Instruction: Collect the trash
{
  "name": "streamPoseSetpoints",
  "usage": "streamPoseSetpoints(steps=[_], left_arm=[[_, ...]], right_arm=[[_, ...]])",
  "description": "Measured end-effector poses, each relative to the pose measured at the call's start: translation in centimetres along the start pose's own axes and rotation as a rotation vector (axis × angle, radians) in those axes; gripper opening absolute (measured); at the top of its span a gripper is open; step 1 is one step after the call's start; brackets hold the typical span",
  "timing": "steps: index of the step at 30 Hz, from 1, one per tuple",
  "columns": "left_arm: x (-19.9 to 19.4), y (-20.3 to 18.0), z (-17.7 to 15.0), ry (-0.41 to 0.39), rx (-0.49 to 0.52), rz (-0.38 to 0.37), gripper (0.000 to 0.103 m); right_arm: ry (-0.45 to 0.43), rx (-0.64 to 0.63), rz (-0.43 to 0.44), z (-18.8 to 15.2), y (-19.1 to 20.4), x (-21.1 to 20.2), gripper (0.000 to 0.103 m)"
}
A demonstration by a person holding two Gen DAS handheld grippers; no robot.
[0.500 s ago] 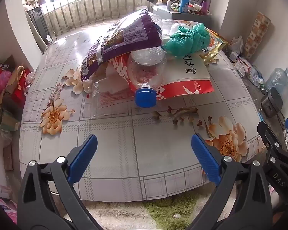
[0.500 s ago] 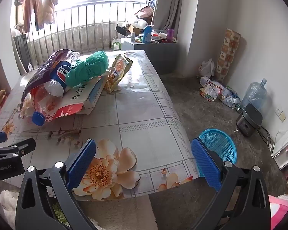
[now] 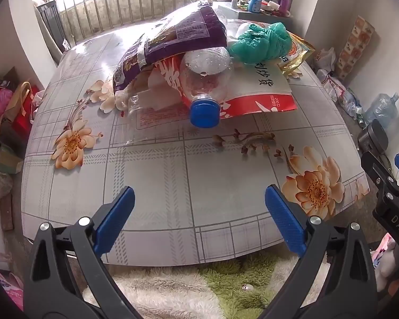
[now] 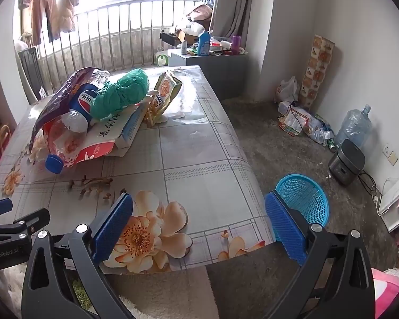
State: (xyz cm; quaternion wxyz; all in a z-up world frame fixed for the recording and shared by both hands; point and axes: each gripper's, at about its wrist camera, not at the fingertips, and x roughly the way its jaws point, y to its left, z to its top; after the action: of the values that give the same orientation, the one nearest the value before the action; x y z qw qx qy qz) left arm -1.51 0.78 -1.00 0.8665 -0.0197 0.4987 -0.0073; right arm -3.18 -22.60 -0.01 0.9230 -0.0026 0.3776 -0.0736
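A trash pile lies on the flowered table (image 3: 199, 180): a clear plastic bottle (image 3: 207, 79) with a blue cap (image 3: 204, 111), a purple snack bag (image 3: 178, 40), a crumpled green plastic bag (image 3: 260, 41), a red and white packet (image 3: 260, 93) and a yellow wrapper (image 3: 295, 53). The pile also shows in the right wrist view, with the bottle (image 4: 77, 122) and green bag (image 4: 122, 93). My left gripper (image 3: 199, 212) is open and empty over the table's near edge, short of the pile. My right gripper (image 4: 199, 220) is open and empty at the table's near right corner.
A blue mesh basket (image 4: 306, 194) stands on the floor right of the table. A rice cooker (image 4: 345, 164), a water jug (image 4: 355, 127) and floor clutter line the right wall. Bags sit on the floor left of the table (image 3: 8, 106). A shaggy rug (image 3: 186, 292) lies below.
Both grippers have edged slightly forward toward the table. The trash pile has not moved.
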Motion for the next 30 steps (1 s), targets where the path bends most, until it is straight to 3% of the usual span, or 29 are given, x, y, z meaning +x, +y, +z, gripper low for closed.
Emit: streamPoseSetpoints(steps=[6,15,30], left_arm=[[-0.3,0.4,0.1,-0.014,-0.019,-0.001,0.094],[-1.5,-0.9,1.9,-0.108,0.025,0.023,0.094],[-1.5,-1.7,3.1,-0.118,0.032,0.026,0.094]], right_arm=[[0.019,-0.016,0.013,0.0,0.1,0.0,0.097],[0.029,-0.027,-0.016,0.0,-0.2,-0.1,0.097],[0.042,-0.004,-0.066,0.0,-1.7,0.0,0.097]])
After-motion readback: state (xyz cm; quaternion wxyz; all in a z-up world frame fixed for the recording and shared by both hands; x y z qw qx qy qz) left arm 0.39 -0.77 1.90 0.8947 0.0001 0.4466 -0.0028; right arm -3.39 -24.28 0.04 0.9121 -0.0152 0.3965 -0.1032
